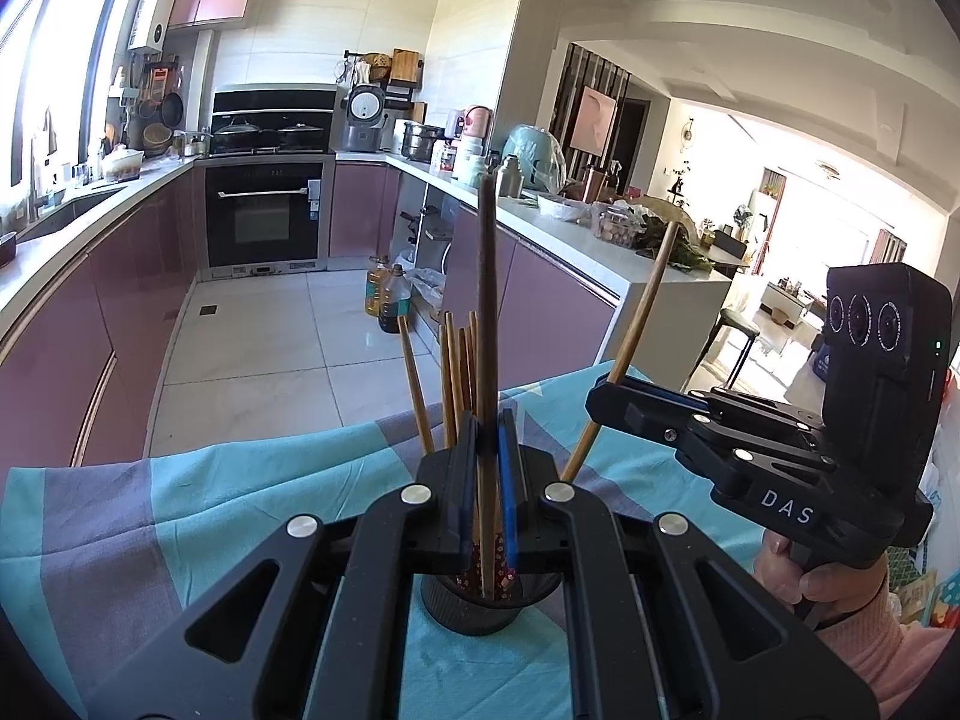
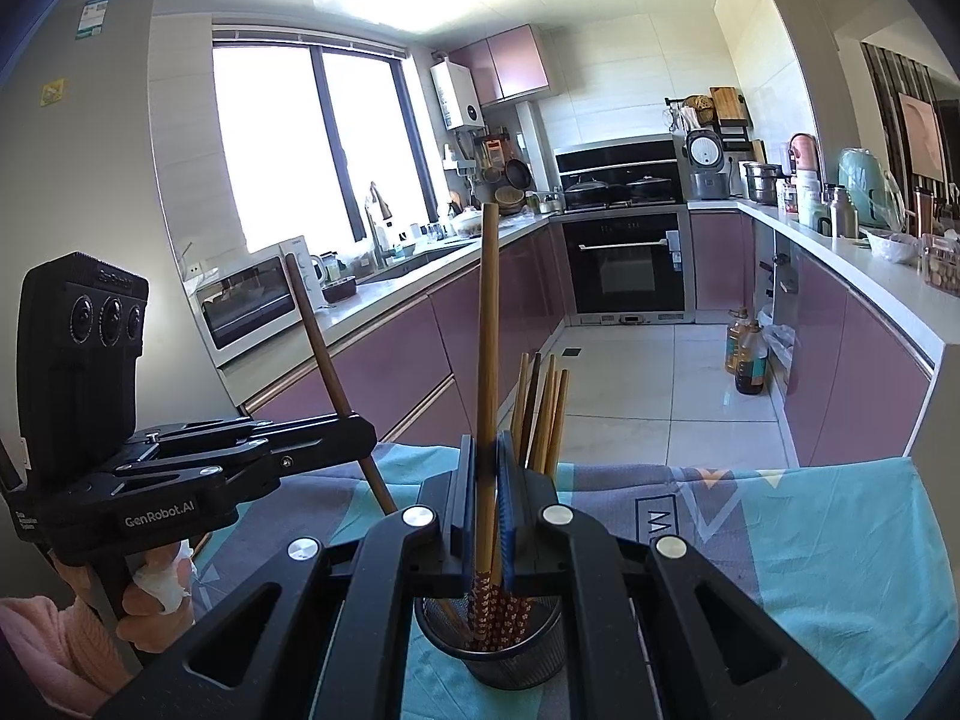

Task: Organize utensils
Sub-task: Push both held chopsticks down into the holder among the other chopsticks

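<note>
Left wrist view: the left gripper [image 1: 487, 480] has its fingers clamped tight on a dark chopstick [image 1: 486, 312], standing upright right above the mesh holder [image 1: 474, 606] on the cloth-covered bench [image 1: 198, 510]. More chopsticks [image 1: 453, 372] lean out of the holder just behind the fingers. Off to the holder's right, the right gripper [image 1: 606, 396] pinches a lighter chopstick [image 1: 648, 300], tilted, lower end toward the holder. Right wrist view: the right gripper [image 2: 487, 480] is closed on its chopstick [image 2: 489, 312], patterned end down in the holder [image 2: 489, 648]. Left of the holder, the left gripper [image 2: 354, 426] grips the tilted dark chopstick [image 2: 318, 336], a hand [image 2: 153, 606] on its handle.
</note>
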`<state>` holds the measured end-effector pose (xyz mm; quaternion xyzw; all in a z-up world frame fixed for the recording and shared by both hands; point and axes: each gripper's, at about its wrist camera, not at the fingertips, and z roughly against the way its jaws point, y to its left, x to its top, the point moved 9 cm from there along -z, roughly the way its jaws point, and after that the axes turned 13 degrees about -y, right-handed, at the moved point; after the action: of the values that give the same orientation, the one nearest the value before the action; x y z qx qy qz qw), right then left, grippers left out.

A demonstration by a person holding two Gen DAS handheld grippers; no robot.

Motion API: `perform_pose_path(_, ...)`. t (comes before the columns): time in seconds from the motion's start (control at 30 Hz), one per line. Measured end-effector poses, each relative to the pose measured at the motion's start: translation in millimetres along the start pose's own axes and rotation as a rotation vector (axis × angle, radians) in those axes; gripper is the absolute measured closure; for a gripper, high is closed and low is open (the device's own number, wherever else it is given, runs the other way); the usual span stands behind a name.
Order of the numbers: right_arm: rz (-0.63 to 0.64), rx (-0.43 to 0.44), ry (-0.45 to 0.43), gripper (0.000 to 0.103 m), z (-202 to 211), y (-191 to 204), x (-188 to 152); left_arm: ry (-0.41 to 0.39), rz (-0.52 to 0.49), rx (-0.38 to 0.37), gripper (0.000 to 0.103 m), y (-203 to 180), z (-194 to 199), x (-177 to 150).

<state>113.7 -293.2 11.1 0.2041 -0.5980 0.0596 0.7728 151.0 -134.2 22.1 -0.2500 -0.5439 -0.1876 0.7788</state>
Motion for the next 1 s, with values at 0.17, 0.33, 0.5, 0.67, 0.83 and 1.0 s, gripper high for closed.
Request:
perform_pose_path(0.17, -0.003, 0.000, 0.008, 0.097, -0.2, -0.1, -3.6, 0.012, -0.003, 0.001, 0.096, -2.3, -3.6, -1.1)
perform_pose_path(0.33, -0.007, 0.001, 0.016, 0.097, -2.6, -2.9, -3.7, 0.022, -0.004, 0.001, 0.096, -2.9, -5.3, -1.1)
perform_pose_path(0.5, -0.011, -0.002, 0.023, 0.097, -6.0, -2.4, -3.3, 0.030, -0.003, 0.003, 0.096, -1.9, -5.5, -2.9)
perform_pose_path(0.67, -0.012, -0.001, 0.028, 0.097, -6.8, -2.0, -4.2, 0.035, -0.003, 0.001, 0.096, -1.6, -6.9, -3.2)
perform_pose_path(0.83, -0.012, -0.001, 0.033, 0.097, -7.1, -3.1, -7.1, 0.041, -0.004, 0.000, 0.096, -2.8, -8.8, -5.4)
perform_pose_path(1.0, -0.015, 0.001, 0.037, 0.097, -7.3, -3.8, -8.9, 0.044, -0.005, -0.001, 0.096, -2.0, -9.3, -7.0)
